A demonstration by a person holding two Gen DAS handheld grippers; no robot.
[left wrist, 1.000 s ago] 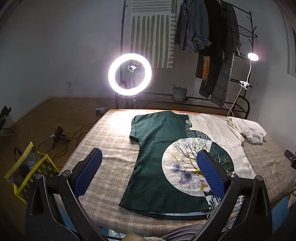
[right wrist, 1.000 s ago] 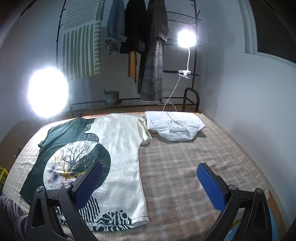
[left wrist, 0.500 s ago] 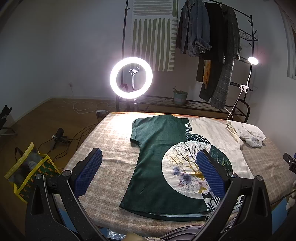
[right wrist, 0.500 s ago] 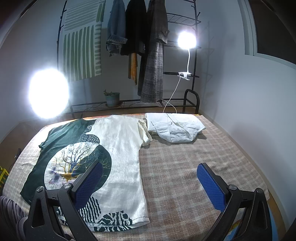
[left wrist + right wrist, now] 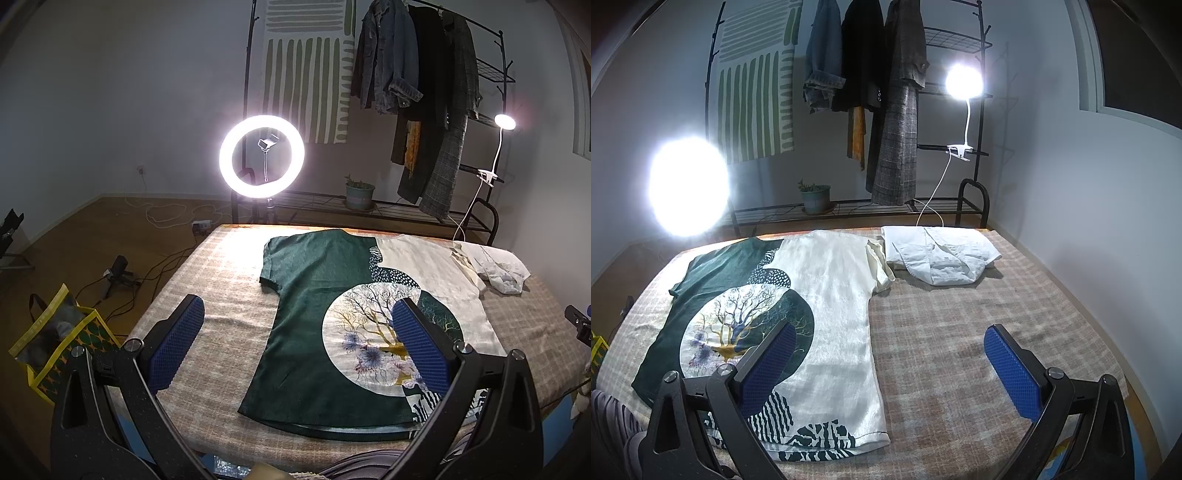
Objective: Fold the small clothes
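Note:
A green and cream T-shirt (image 5: 332,317) with a tree print lies flat and spread out on the checked bed cover (image 5: 221,280); it also shows in the right wrist view (image 5: 820,295). My left gripper (image 5: 295,325) is open and empty, held above the shirt's lower half. My right gripper (image 5: 890,350) is open and empty, above the shirt's near right hem and the bare cover. A folded white garment (image 5: 942,254) lies at the far right of the bed, touching the shirt's right sleeve; it also shows in the left wrist view (image 5: 495,266).
A ring light (image 5: 262,155) stands beyond the bed's far edge. A clothes rack (image 5: 886,92) with hanging coats and a clip lamp (image 5: 964,81) is behind. A yellow bag (image 5: 55,339) and cables lie on the floor at the left. A wall is close on the right.
Both grippers have risen or tilted up slightly, so the bed sits a little lower in both views. The clothes have not moved. Both grippers stay open.

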